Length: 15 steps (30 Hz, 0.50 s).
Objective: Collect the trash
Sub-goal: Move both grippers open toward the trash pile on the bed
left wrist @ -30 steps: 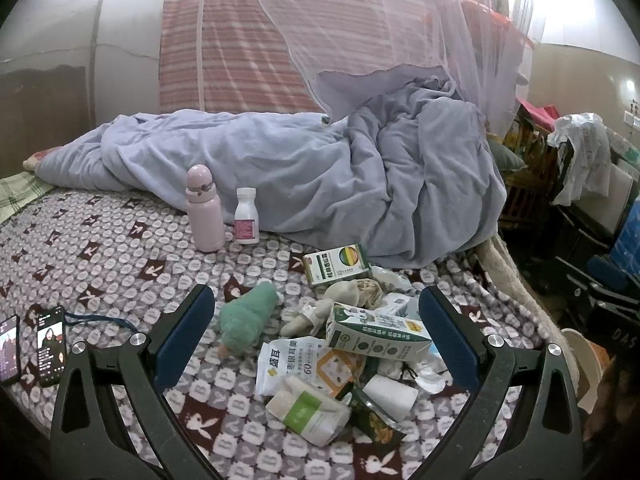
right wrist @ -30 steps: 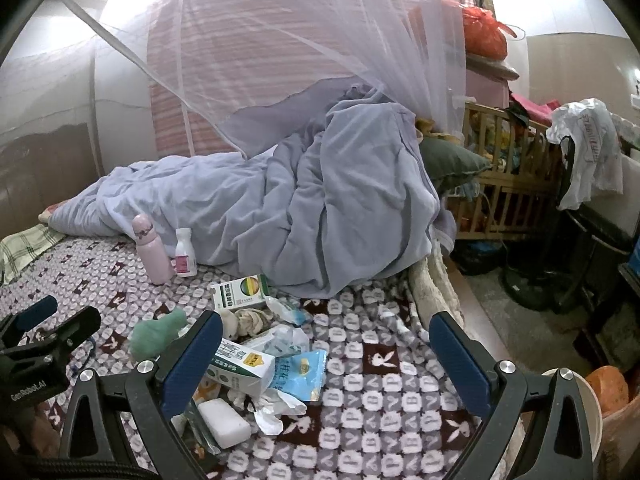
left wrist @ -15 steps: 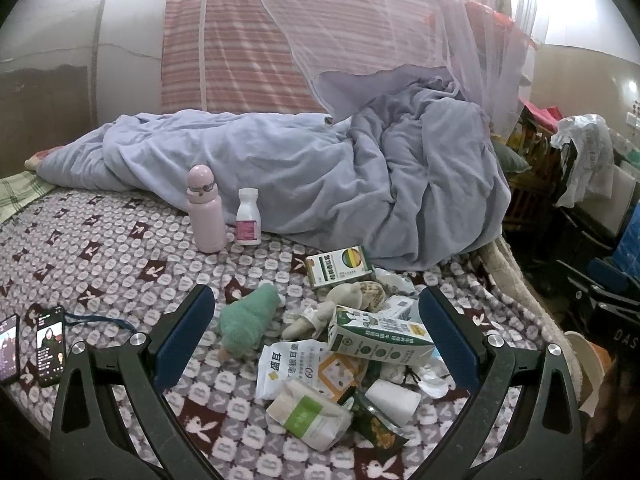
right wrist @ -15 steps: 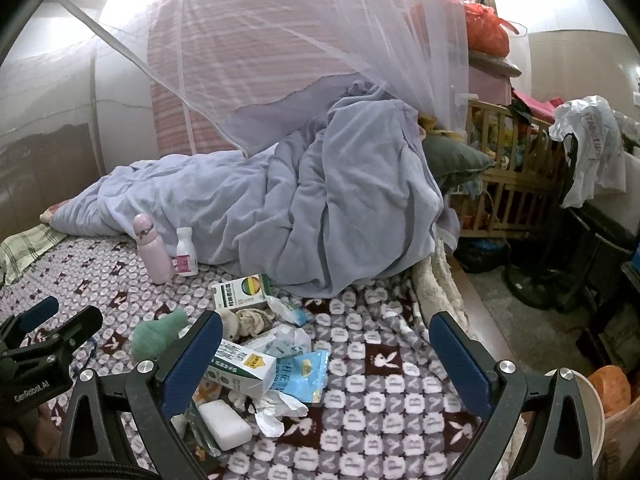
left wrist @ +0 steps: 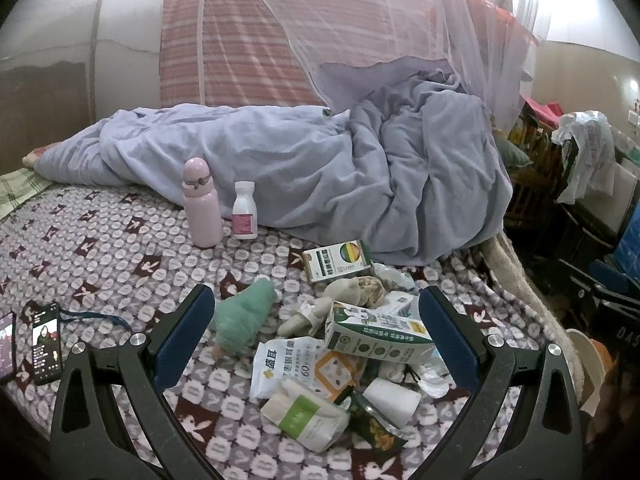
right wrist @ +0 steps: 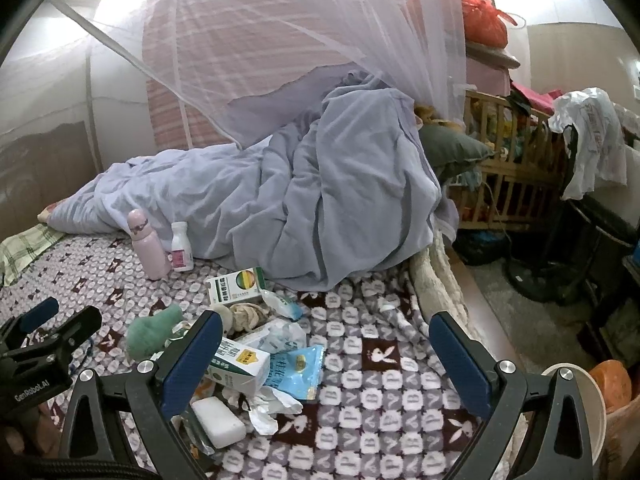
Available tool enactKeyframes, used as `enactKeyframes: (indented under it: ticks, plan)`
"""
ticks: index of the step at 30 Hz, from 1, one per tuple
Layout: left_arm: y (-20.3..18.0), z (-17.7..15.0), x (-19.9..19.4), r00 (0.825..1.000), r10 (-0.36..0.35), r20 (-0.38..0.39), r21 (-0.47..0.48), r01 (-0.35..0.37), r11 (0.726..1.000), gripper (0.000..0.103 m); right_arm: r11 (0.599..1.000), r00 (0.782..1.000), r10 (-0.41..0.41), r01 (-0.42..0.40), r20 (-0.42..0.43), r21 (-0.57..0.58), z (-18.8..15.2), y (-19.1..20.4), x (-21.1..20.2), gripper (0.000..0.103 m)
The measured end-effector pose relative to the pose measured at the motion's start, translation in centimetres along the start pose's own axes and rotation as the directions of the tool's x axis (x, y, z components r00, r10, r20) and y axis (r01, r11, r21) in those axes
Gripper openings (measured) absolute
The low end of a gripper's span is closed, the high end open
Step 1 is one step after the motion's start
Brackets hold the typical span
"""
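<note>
A heap of trash lies on the patterned bed cover: a green and white carton (left wrist: 376, 334) (right wrist: 238, 364), a small green box (left wrist: 338, 260) (right wrist: 236, 286), white packets (left wrist: 286, 364), a tissue pack (left wrist: 308, 420), a white block (left wrist: 390, 396) (right wrist: 218, 422), a blue pouch (right wrist: 298, 368) and crumpled paper (right wrist: 268, 404). My left gripper (left wrist: 316, 336) is open above the heap, empty. My right gripper (right wrist: 326, 360) hangs open over the heap's right side, empty. The left gripper (right wrist: 48, 324) also shows at the left edge of the right wrist view.
A pink flask (left wrist: 202, 204) and a white pill bottle (left wrist: 245, 211) stand by the rumpled blue quilt (left wrist: 320, 176). A green plush toy (left wrist: 244, 314) lies left of the heap. Two phones (left wrist: 46, 342) lie at the near left. A bin rim (right wrist: 588, 404) shows at right.
Both views have drifted slightly; the heap sits a little lower and to the right in the left wrist view. Nothing was gripped or released.
</note>
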<state>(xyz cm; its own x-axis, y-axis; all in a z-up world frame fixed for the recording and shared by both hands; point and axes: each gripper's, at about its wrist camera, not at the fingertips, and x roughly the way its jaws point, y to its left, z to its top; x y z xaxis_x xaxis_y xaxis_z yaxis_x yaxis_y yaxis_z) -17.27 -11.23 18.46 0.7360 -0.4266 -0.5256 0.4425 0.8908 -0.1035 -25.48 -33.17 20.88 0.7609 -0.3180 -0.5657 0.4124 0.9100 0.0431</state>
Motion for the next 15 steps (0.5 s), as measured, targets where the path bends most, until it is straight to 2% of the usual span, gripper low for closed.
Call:
enactKeyframes:
  ticks: [15]
  plan:
    - [-0.25,-0.27,0.74,1.000,0.015,-0.018,-0.002,-0.015,1.000,0.102,1.000,1.000,0.004,-0.004,-0.020,0.000,-0.18,-0.33,0.49,0.102]
